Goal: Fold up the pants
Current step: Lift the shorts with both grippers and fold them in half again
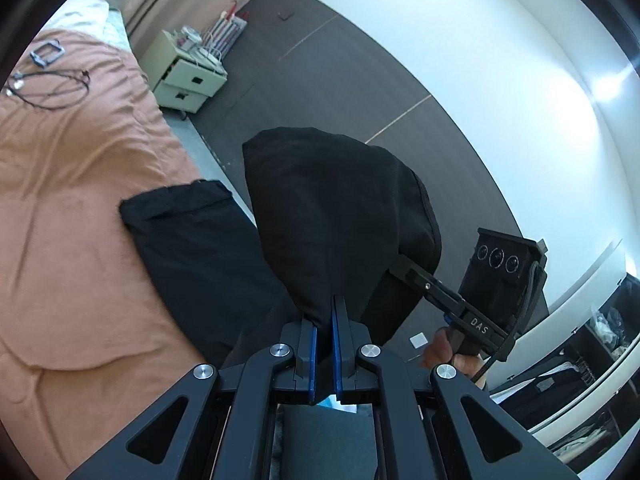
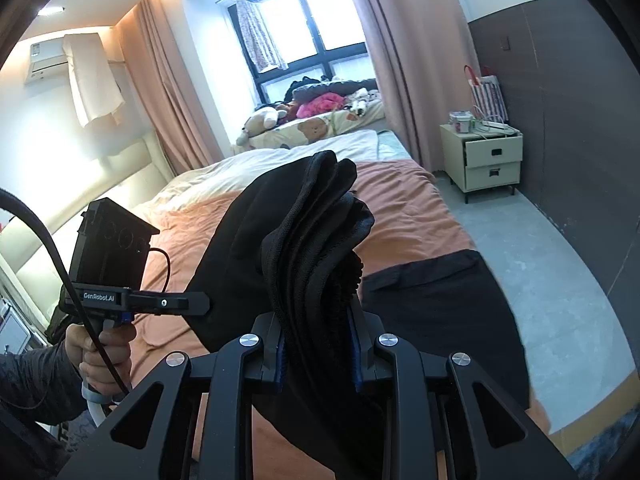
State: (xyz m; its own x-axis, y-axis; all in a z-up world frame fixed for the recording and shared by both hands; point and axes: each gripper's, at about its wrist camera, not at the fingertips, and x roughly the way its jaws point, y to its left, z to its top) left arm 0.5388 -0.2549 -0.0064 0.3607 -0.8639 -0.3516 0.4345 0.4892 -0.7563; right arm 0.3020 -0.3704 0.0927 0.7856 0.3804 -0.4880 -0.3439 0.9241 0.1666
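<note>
Both tongs pinch the black cloth pants (image 1: pixel 320 208): left gripper (image 1: pixel 324 320) on thin fabric, right gripper (image 2: pixel 318 332) on the bunched waistband; they should carry both corners level over the orange bedspread (image 1: pixel 80 184).

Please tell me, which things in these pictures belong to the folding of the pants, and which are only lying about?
Belonging to the job:
- black pants, partly lifted off the bed
- left gripper, jaws shut on the pants
- right gripper, jaws shut on a thick bunch of the pants
- orange bedspread, the work surface

Only lying about:
- black cable
- nightstand
- plush toys
</note>
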